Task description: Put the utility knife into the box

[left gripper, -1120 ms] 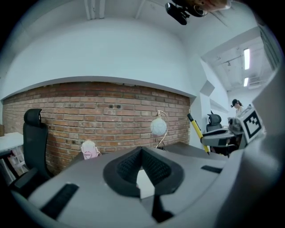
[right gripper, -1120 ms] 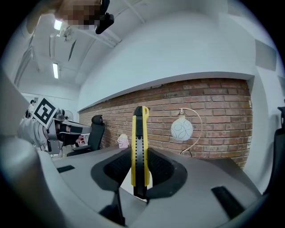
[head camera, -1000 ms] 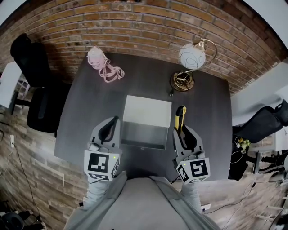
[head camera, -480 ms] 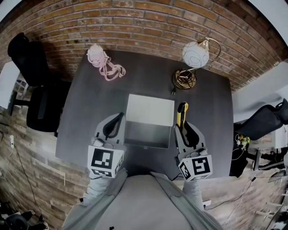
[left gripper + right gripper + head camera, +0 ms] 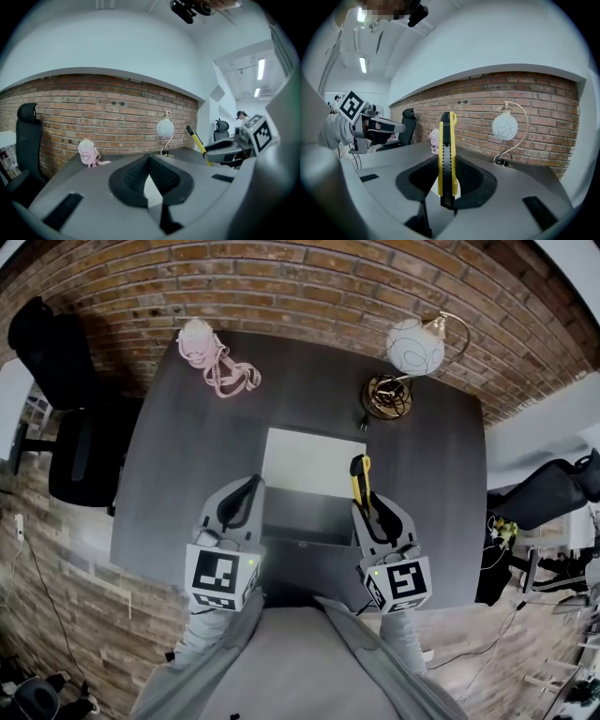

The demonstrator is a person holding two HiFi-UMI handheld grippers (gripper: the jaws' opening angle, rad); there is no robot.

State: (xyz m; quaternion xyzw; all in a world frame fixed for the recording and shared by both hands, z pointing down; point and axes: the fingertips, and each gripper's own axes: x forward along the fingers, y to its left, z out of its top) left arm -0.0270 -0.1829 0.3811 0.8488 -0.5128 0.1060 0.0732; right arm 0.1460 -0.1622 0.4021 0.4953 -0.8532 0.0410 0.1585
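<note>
Desk (image 5: 178, 456): one box (image 5: 311, 454); right tongs (image 5: 367, 509) clamp one knife (image 5: 357, 476).

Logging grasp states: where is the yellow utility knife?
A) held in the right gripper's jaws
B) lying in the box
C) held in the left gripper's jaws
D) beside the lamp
A: the right gripper has its jaws shut on the utility knife.

Both forearms, in grey sleeves (image 5: 201, 645), reach forward side by side over the near edge of the desk (image 5: 178, 456), with the marker cubes towards the body. The left gripper (image 5: 248, 485) points away from the person, its jaws together with nothing between them. The right gripper (image 5: 363, 509), level with it and well apart, has its jaws clamped on the utility knife (image 5: 357, 474), which stands out past the fingertips.
</note>
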